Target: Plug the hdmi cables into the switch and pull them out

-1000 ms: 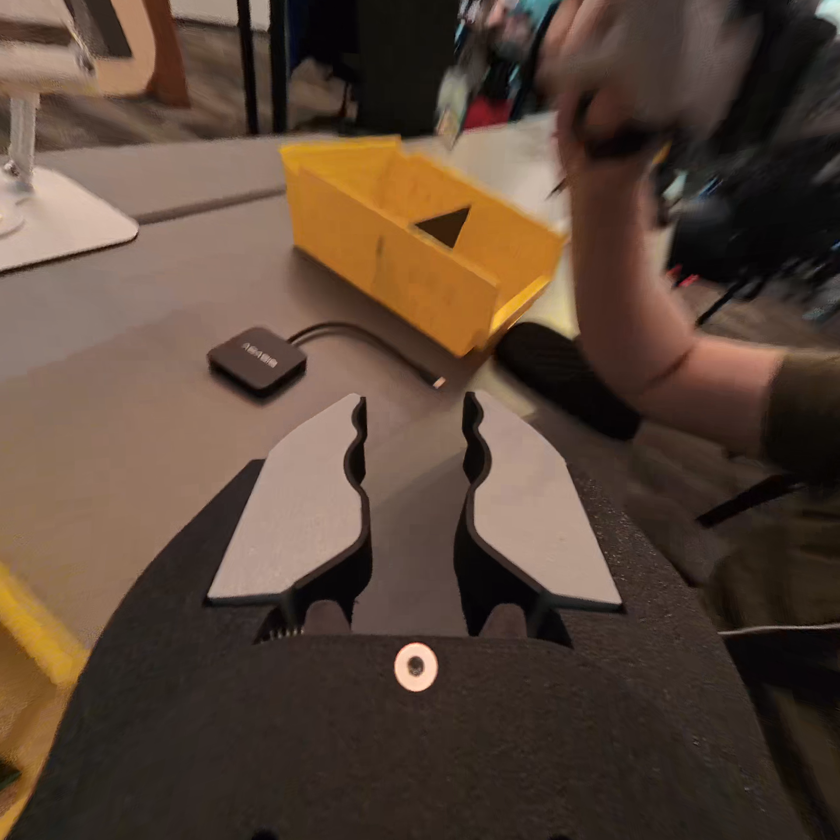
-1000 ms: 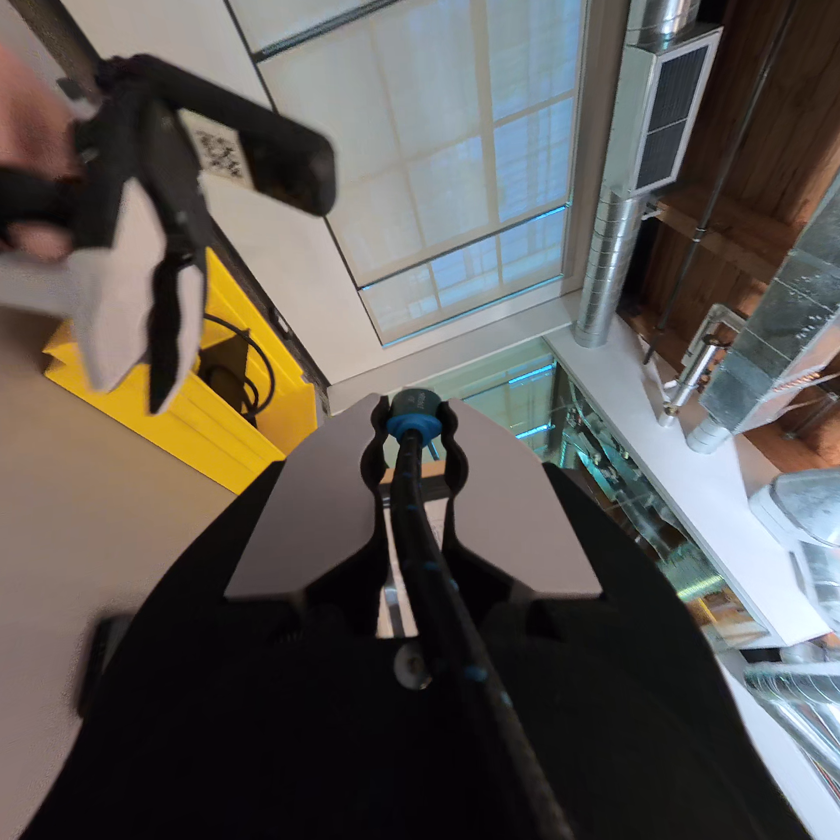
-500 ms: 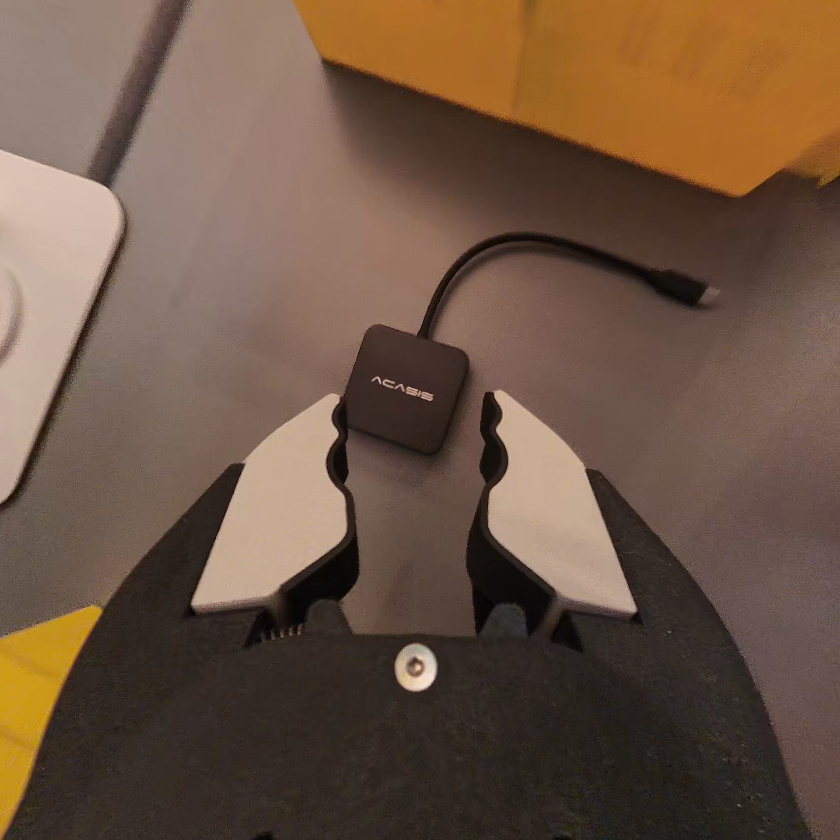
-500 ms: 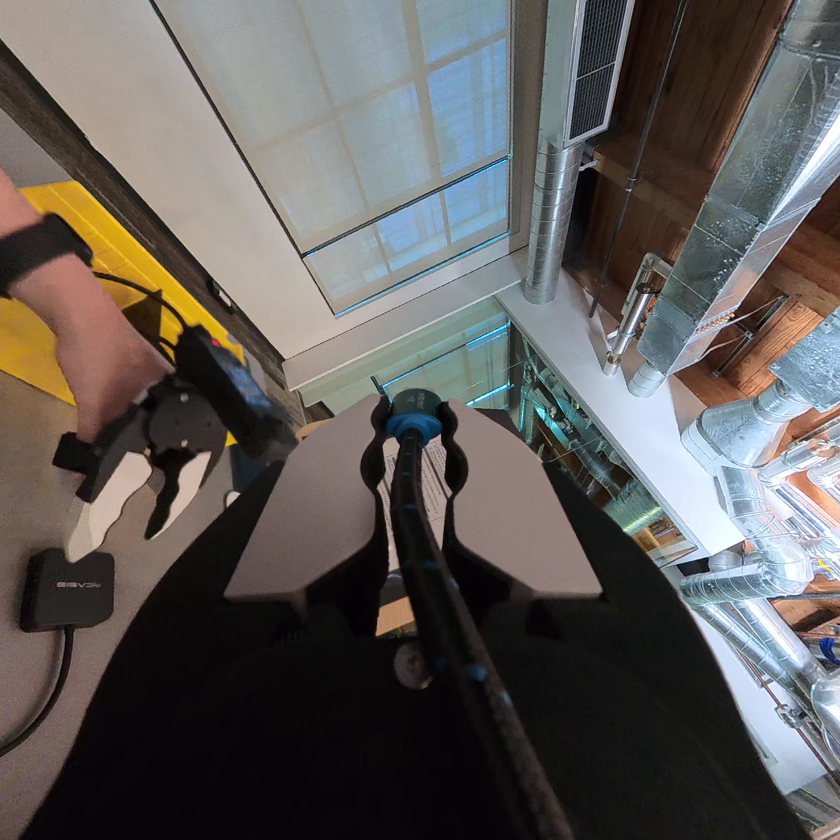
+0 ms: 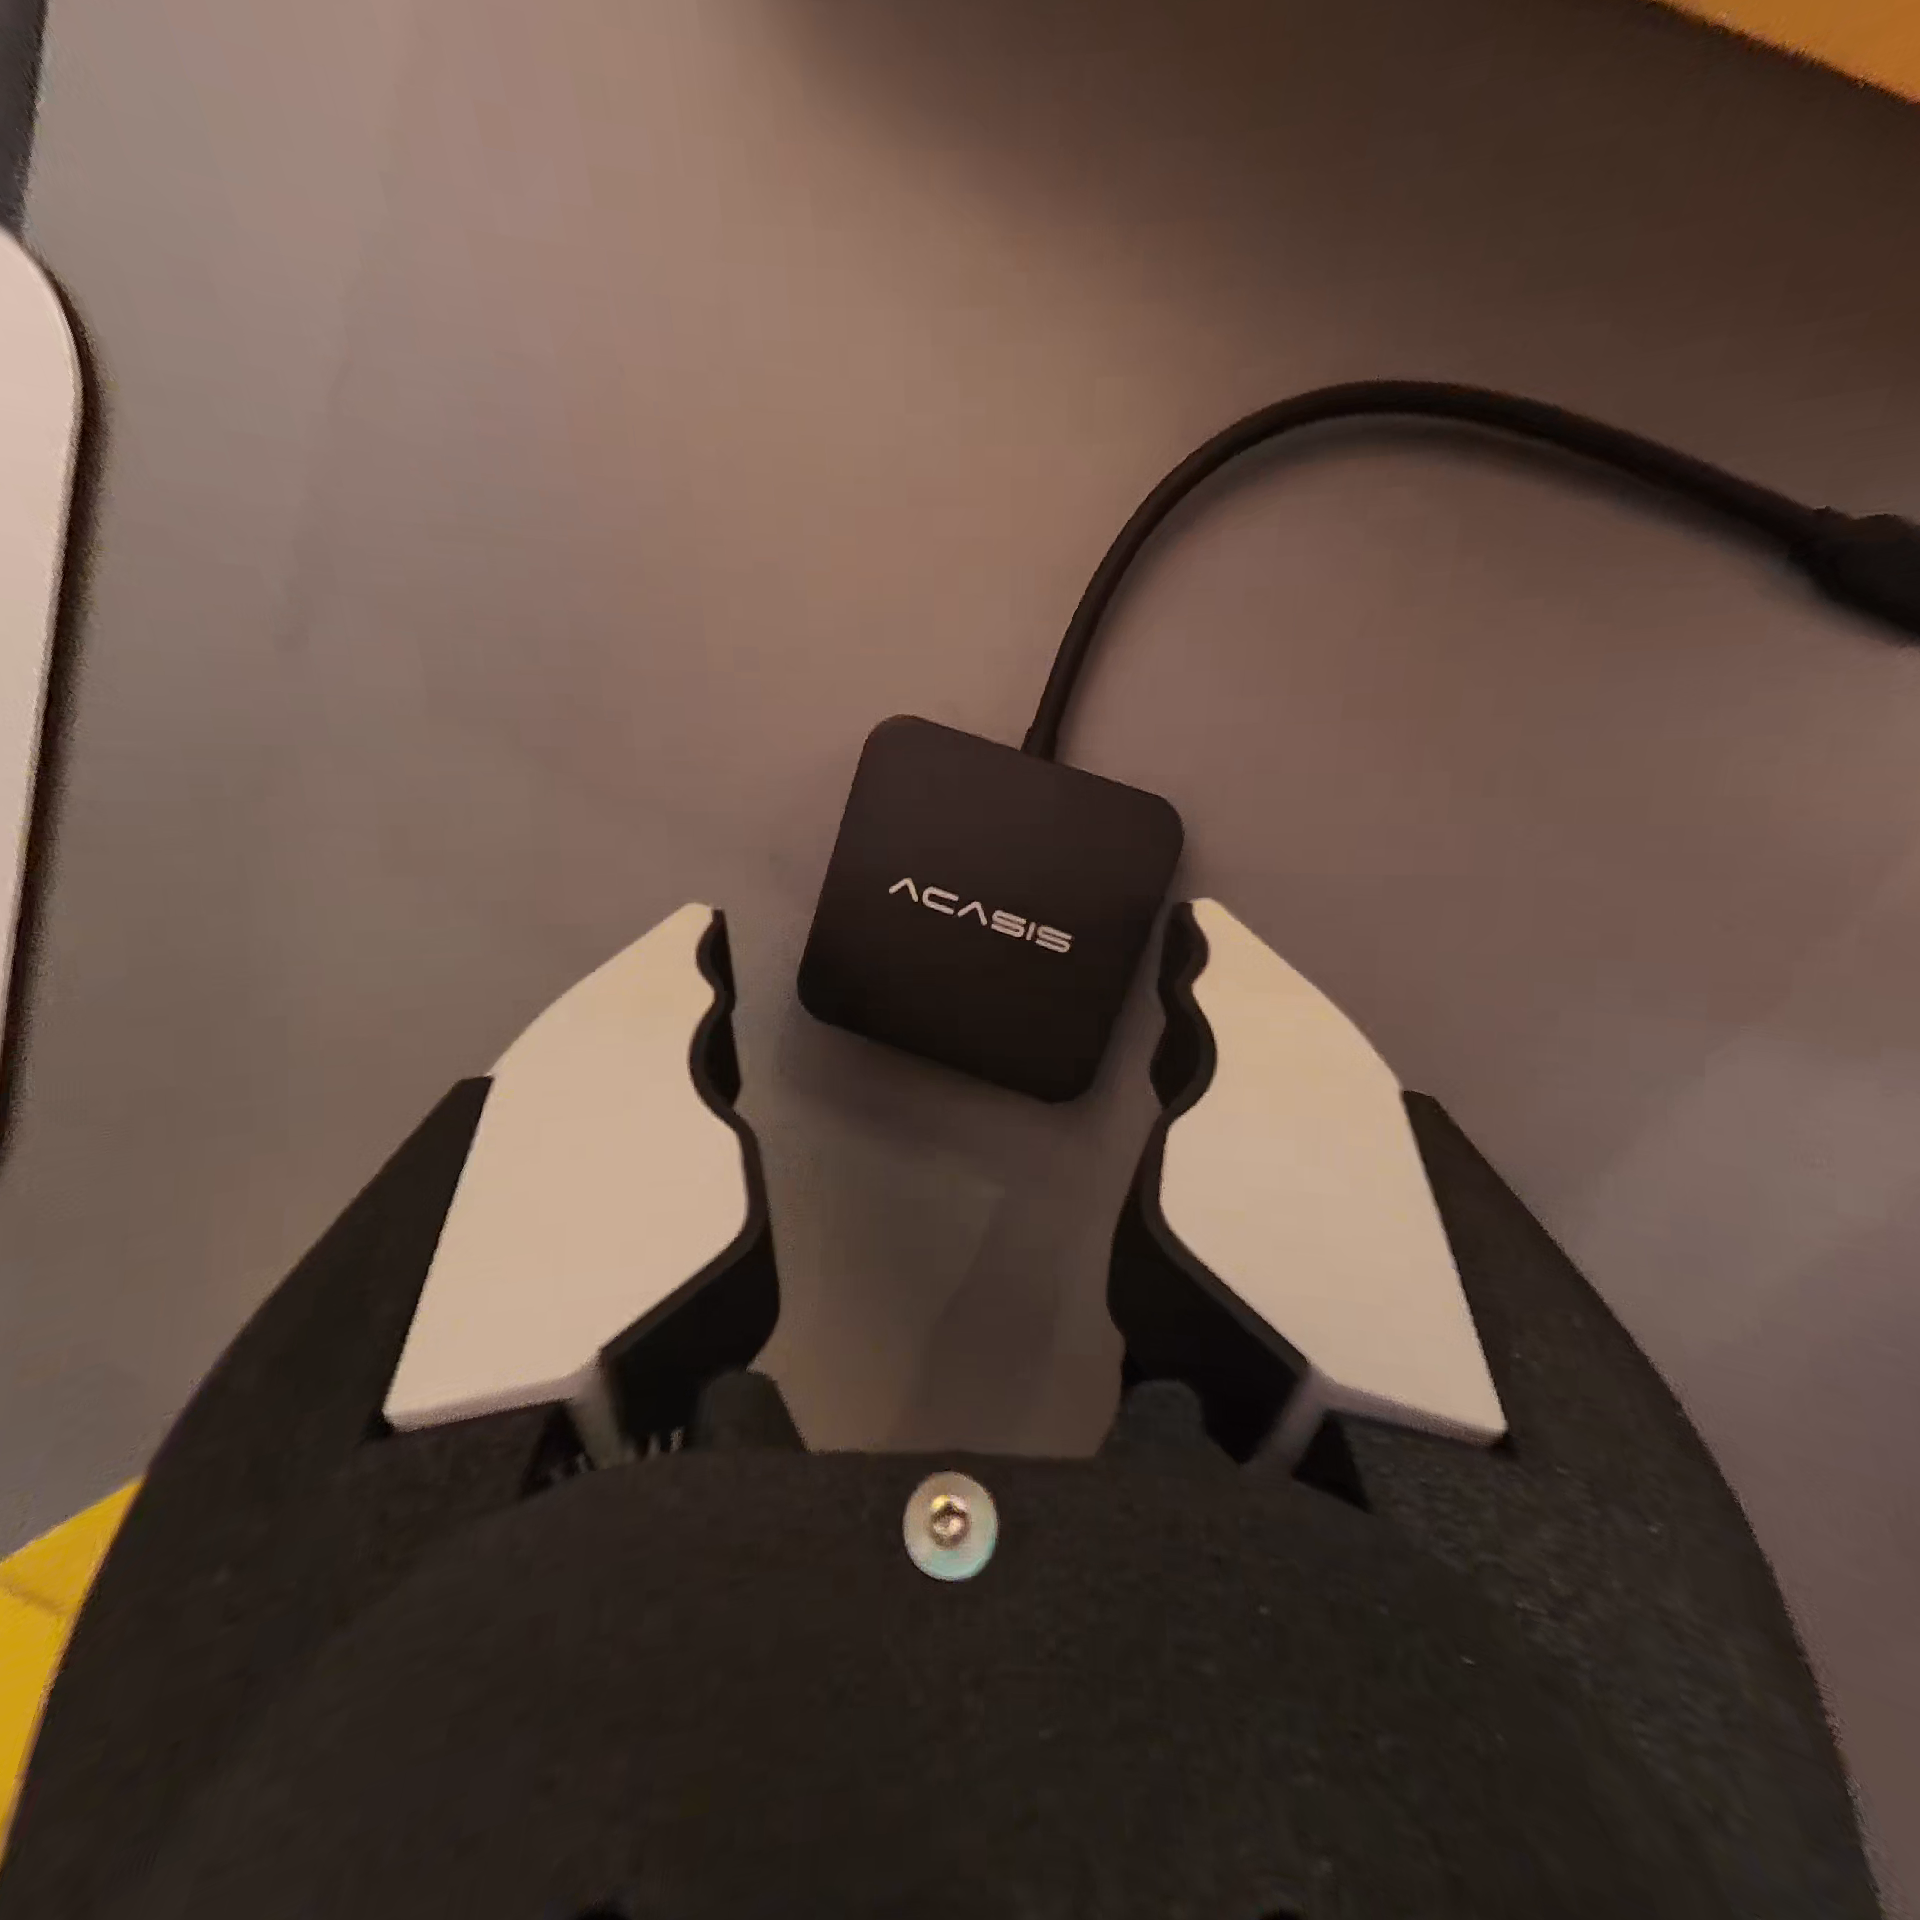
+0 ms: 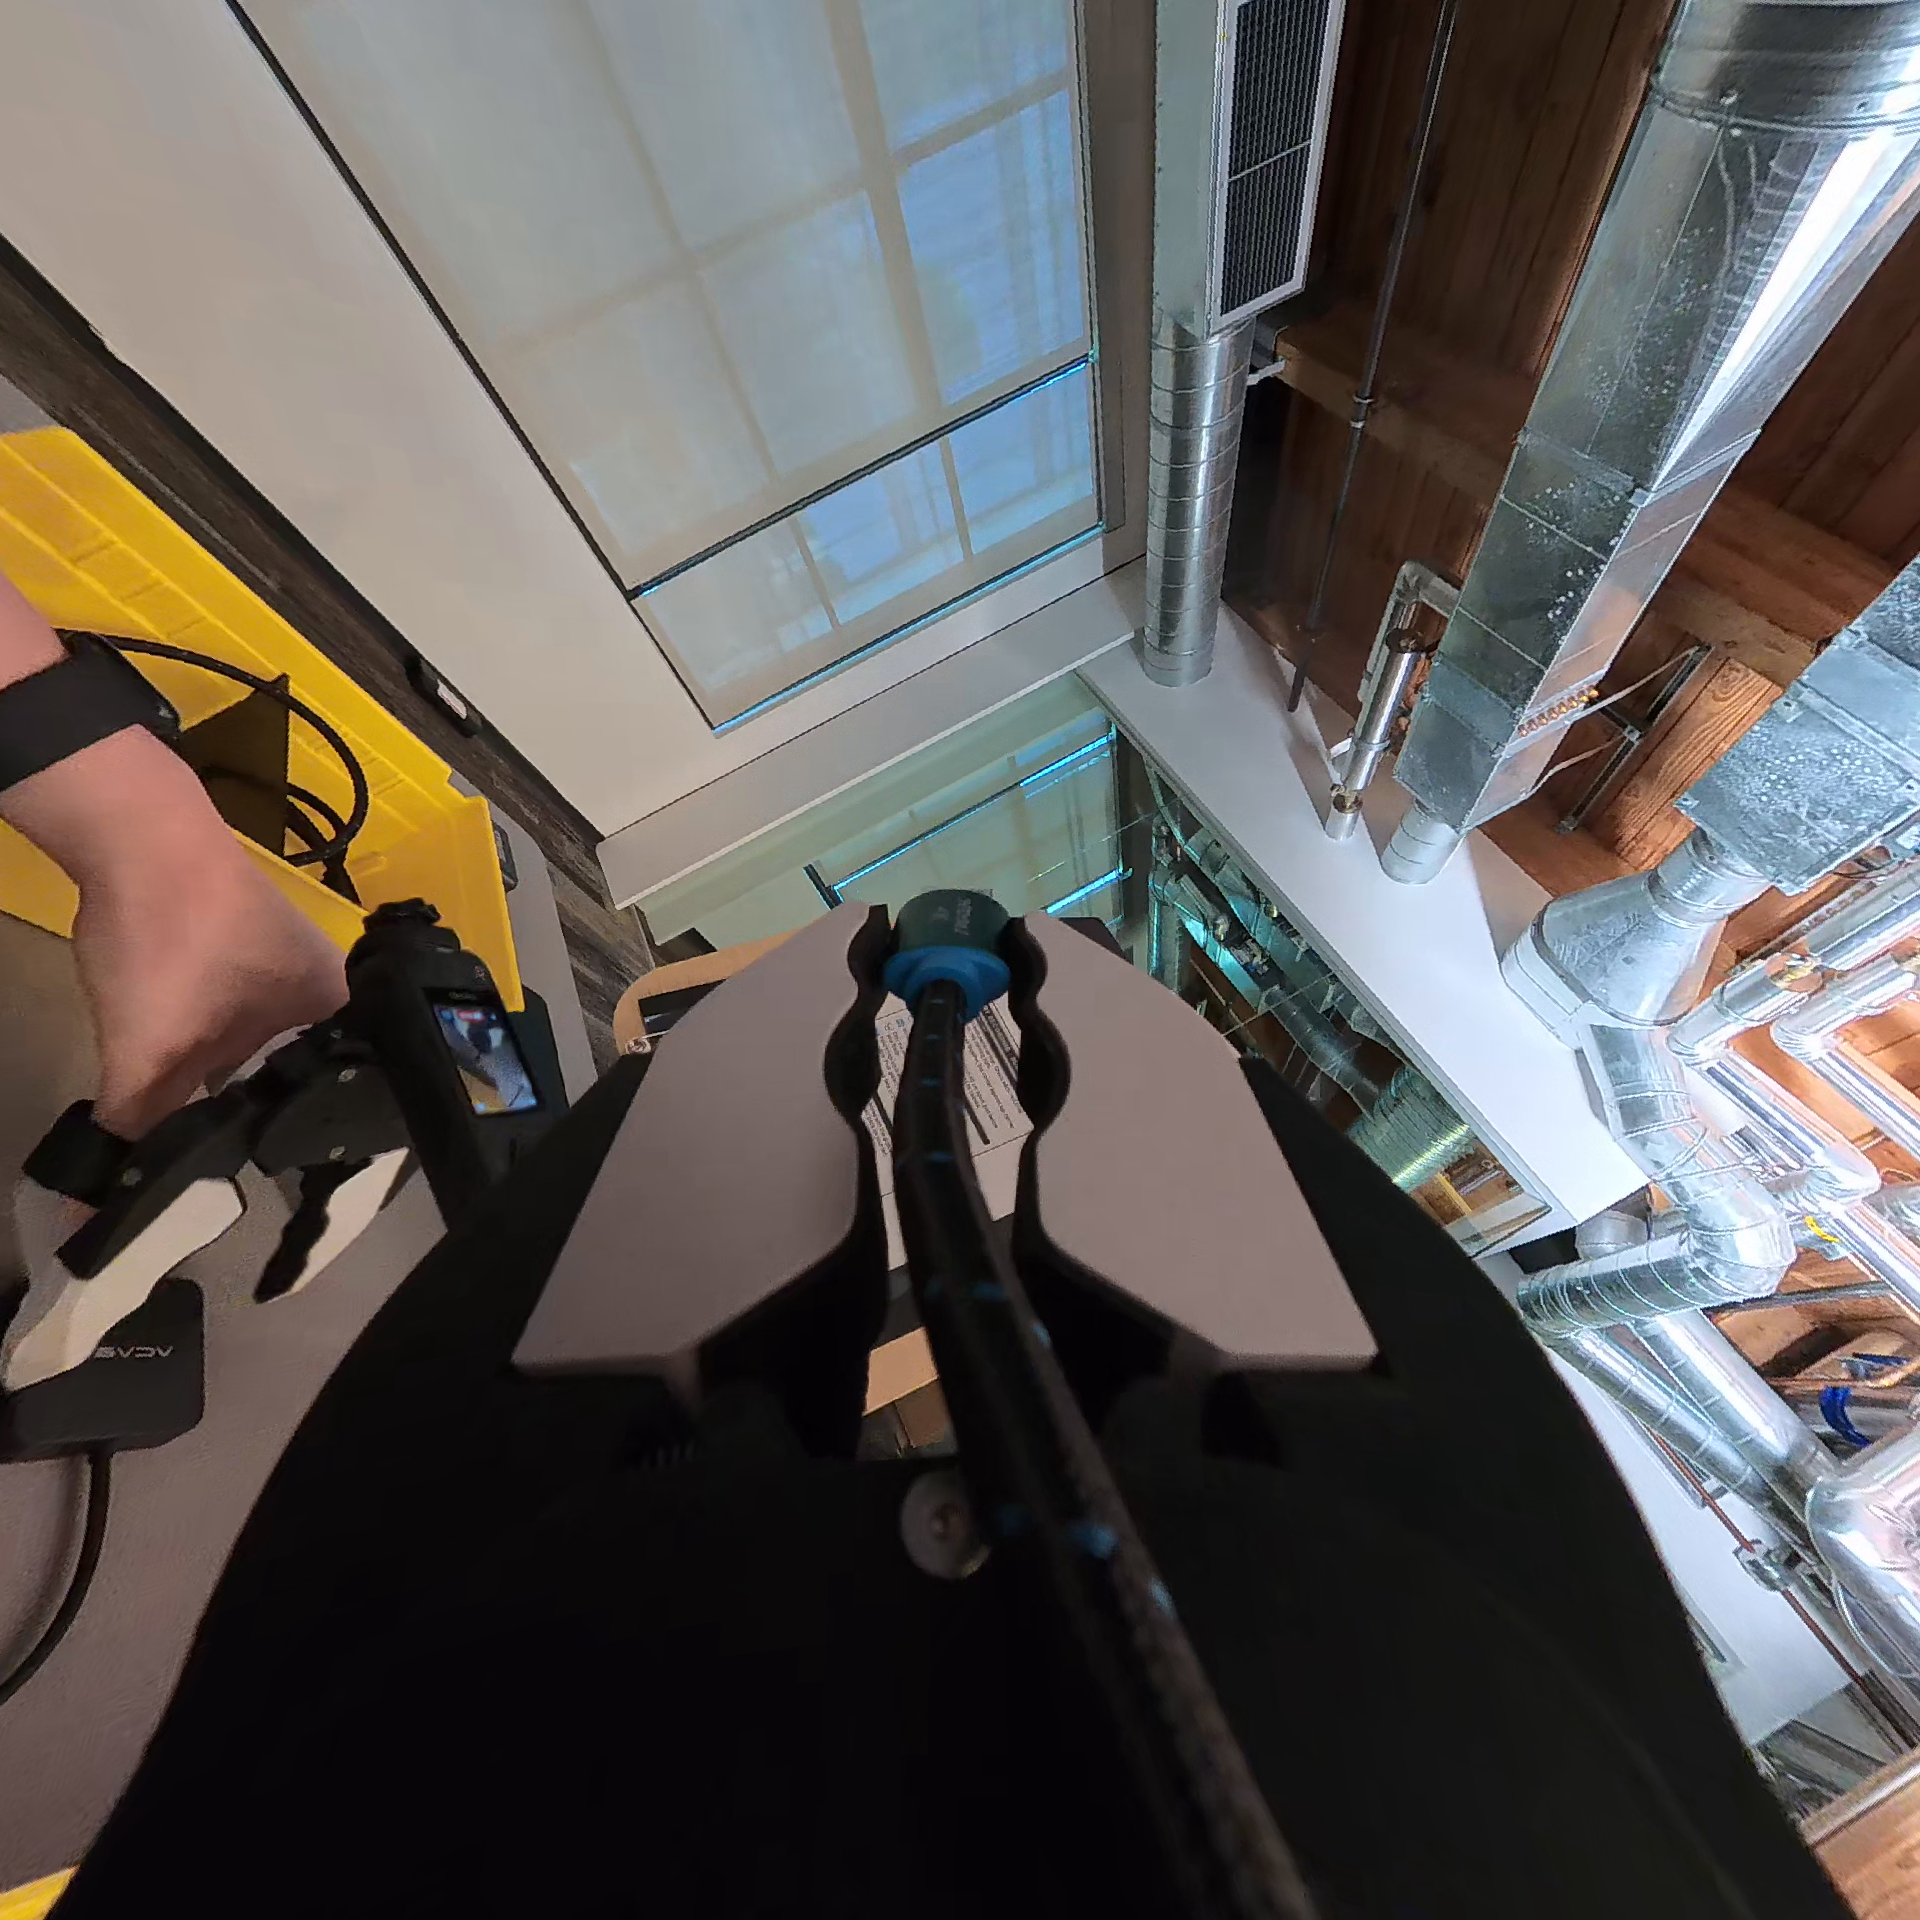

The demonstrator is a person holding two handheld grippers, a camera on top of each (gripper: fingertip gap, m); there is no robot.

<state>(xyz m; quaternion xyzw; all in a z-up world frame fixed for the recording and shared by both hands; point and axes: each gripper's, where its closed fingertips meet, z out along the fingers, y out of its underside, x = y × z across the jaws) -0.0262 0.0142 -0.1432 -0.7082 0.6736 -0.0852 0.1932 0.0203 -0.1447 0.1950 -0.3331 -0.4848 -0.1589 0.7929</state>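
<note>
Only the right view gets the yellow bin off left of its jaws, with black cords coiled inside, plus the left gripper spread wide over the switch. The right gripper is clamped on the HDMI cable just behind its blue collar. Left view: the left gripper hangs open above the table, switch between the tips, nearer the right one, with no clear contact.

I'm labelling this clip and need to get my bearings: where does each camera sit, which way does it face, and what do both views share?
Left wrist view: on the left tongs, facing down at the grey table; open fingers flank the square black switch.
Right wrist view: on the right tongs, tilted toward windows and ceiling ducts, shut on the black braided cable; a hand shows.
Shared: switch, left tongs.
</note>
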